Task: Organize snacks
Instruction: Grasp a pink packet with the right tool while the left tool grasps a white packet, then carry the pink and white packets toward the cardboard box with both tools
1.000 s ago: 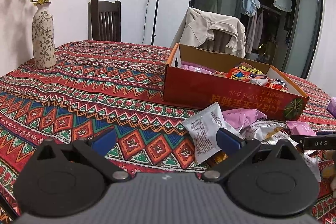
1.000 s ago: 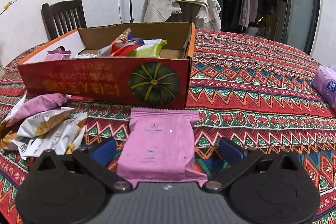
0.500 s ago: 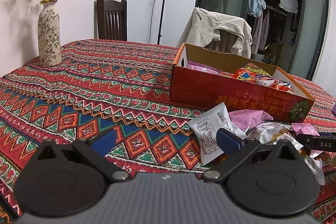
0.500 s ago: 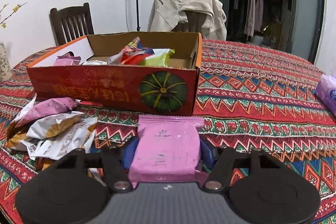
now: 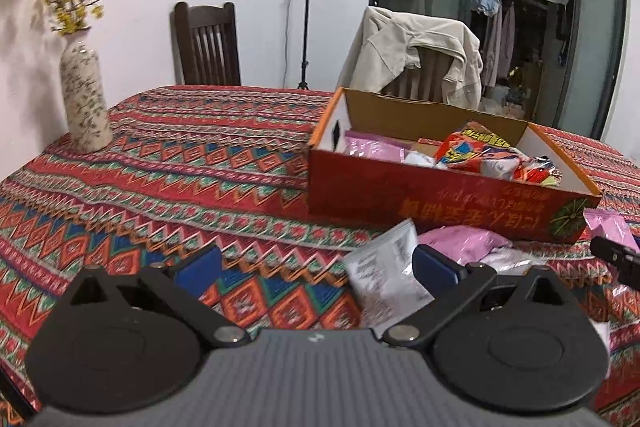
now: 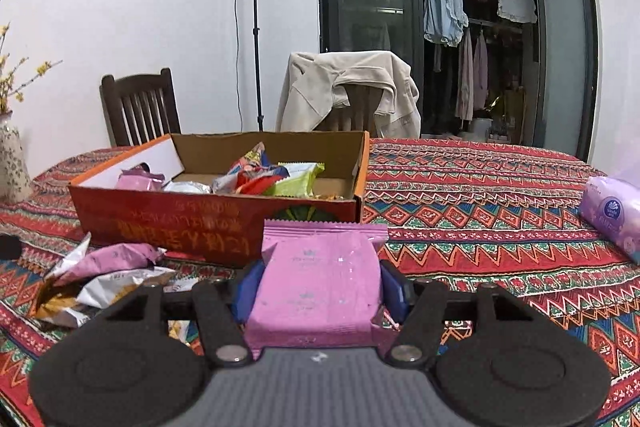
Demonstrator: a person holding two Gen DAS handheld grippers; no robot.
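My right gripper (image 6: 319, 287) is shut on a pink snack packet (image 6: 318, 283), lifted off the cloth just in front of the red cardboard box (image 6: 168, 223). The box holds several packets (image 6: 264, 175), pink, red and green. Loose white and pink packets (image 6: 108, 267) lie in a heap left of the right gripper. My left gripper (image 5: 316, 263) hangs open above the patterned tablecloth, with nothing between its blue pads; a white packet (image 5: 384, 267) lies just beyond its right finger. The box (image 5: 440, 199) shows to its upper right.
A flowered vase (image 5: 84, 99) with yellow twigs stands at the table's far left. A purple tissue pack (image 6: 612, 215) lies at the right edge. Two chairs stand behind the table, one (image 6: 348, 91) draped with a beige jacket. A lamp stand (image 6: 256, 27) rises by the wall.
The right gripper closed on the pink packet and raised it off the table toward the box. The left gripper rose a little, still open.
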